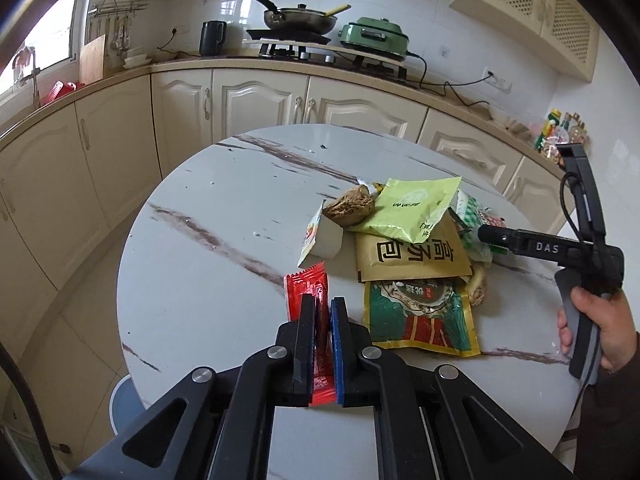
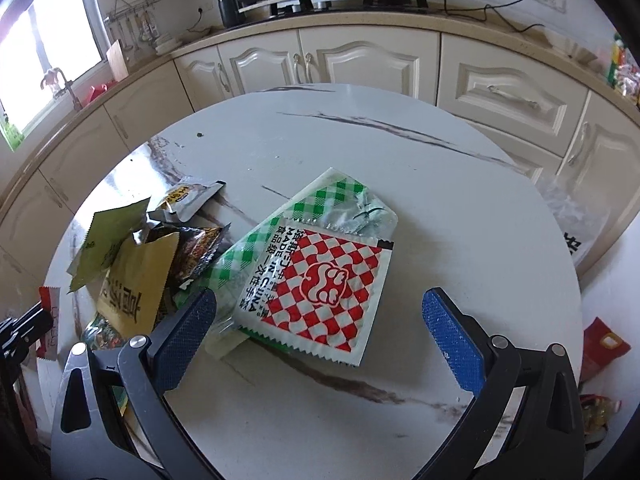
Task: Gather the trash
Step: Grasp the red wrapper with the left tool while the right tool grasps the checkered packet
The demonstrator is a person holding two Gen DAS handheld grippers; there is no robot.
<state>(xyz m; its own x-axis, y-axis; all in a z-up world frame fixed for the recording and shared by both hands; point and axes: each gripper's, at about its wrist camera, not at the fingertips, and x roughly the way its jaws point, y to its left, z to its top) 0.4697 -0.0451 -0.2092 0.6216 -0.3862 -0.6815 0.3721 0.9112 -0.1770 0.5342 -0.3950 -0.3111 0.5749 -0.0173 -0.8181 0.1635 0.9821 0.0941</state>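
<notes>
Between the jaws of the left gripper (image 1: 322, 312) a thin red foil sachet (image 1: 307, 290) was pinched flat, the pads closed tight on its lower half while its crimped top stuck out ahead of the fingertips. It looked nearly weightless and floppy, so a grip across the middle seemed enough; its slick film might slide if the squeeze eased. Just beyond it, toward the right edge of the round white marble-patterned table (image 1: 208, 248), lay the rest of the litter: a green and red printed pouch (image 1: 422, 314) nearest the near rim, a tan paper packet (image 1: 412, 254) overlapping it, and a pale green wrapper (image 1: 416, 206) on top of the heap.

Over the table's middle the right gripper (image 2: 320, 320) stood with its jaws wide and nothing between the pads, the blue-faced fingers (image 2: 450, 338) straddling a red-and-white checked plastic packet (image 2: 326, 292) lying on a green-checked one (image 2: 280, 232). Both looked light, crinkly and limp. Being flat against the tabletop, they would probably be best taken at a raised corner or loose edge rather than pressed from above.
</notes>
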